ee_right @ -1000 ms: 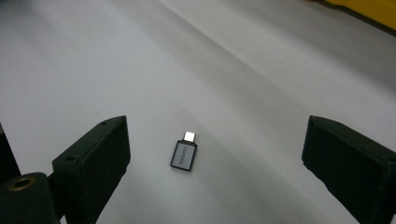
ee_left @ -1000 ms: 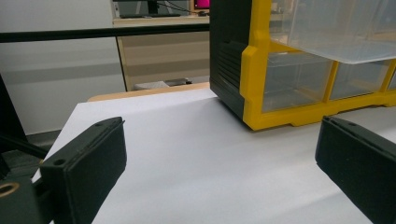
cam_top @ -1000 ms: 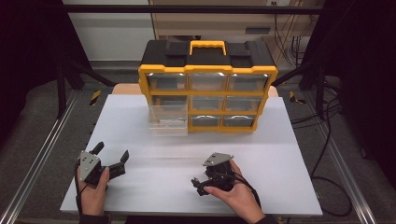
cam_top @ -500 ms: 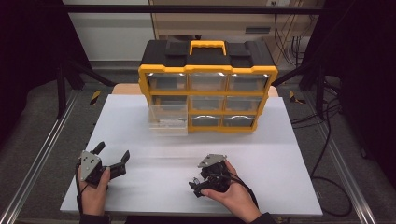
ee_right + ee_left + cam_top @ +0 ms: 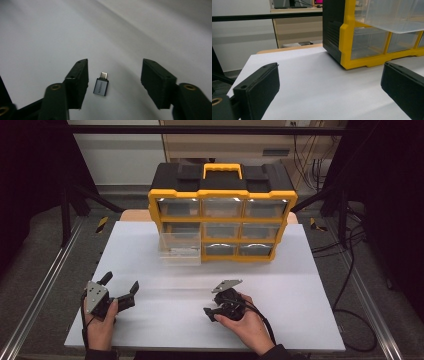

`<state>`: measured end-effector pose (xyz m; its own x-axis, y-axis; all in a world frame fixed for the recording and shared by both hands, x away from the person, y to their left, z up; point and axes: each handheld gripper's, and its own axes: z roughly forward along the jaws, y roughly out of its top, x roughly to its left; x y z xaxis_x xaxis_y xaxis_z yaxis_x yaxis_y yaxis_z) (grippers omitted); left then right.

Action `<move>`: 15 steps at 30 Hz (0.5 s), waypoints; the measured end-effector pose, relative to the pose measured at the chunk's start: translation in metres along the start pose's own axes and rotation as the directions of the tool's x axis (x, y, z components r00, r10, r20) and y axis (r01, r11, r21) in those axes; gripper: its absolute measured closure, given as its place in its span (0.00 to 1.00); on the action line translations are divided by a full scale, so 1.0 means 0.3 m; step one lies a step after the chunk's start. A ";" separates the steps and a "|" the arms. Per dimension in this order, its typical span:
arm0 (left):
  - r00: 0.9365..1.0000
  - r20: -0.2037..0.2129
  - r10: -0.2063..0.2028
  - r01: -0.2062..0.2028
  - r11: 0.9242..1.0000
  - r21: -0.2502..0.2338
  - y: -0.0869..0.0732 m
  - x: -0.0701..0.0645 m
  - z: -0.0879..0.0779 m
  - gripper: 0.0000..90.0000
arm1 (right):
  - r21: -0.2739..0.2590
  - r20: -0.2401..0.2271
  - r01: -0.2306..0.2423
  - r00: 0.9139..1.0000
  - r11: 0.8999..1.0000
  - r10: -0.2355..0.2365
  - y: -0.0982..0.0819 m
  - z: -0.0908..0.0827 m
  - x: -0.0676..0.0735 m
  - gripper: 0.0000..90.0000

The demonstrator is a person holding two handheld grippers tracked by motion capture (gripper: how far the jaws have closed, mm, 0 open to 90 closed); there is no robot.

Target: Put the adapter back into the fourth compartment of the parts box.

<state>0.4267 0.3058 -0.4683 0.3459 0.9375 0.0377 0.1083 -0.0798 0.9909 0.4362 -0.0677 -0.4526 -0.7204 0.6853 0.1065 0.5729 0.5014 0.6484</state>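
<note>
White desk (image 5: 310,270); yellow-and-black drawer organizer (image 5: 222,212) upper centre, one clear drawer (image 5: 180,249) pulled out. Left hand-held gripper (image 5: 120,292) lower left, jaws spread, empty. Right hand-held gripper (image 5: 113,75) spread around small grey USB-C adapter (image 5: 101,86) lying flat near left jaw. Risk: off-centre closing could nudge or spin the adapter away.

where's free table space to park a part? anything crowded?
Bare patches: the table right of the right gripper, up to the organizer; the strip left of the pulled-out clear drawer; the stretch between the left gripper and the right one. Crowded: under the right gripper's open jaws, where a small USB adapter lies, and directly before the drawer.
</note>
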 end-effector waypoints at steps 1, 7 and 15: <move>1.000 -0.001 0.000 0.000 1.000 0.000 0.000 0.000 0.000 0.02 | 0.008 -0.008 -0.004 1.000 1.000 0.004 -0.002 0.002 0.003 0.50; 1.000 0.002 0.000 0.000 1.000 0.001 0.000 -0.002 0.001 0.02 | 0.042 -0.013 0.002 1.000 0.999 -0.001 -0.016 0.015 0.023 0.63; 1.000 0.003 -0.001 0.001 1.000 0.002 0.000 -0.001 0.001 0.02 | 0.061 -0.009 0.014 1.000 0.998 -0.014 -0.030 0.030 0.039 0.73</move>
<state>0.4267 0.3054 -0.4684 0.3484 0.9366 0.0363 0.1110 -0.0796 0.9906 0.4261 -0.0595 -0.4641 -0.7315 0.6738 0.1044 0.5855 0.5424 0.6025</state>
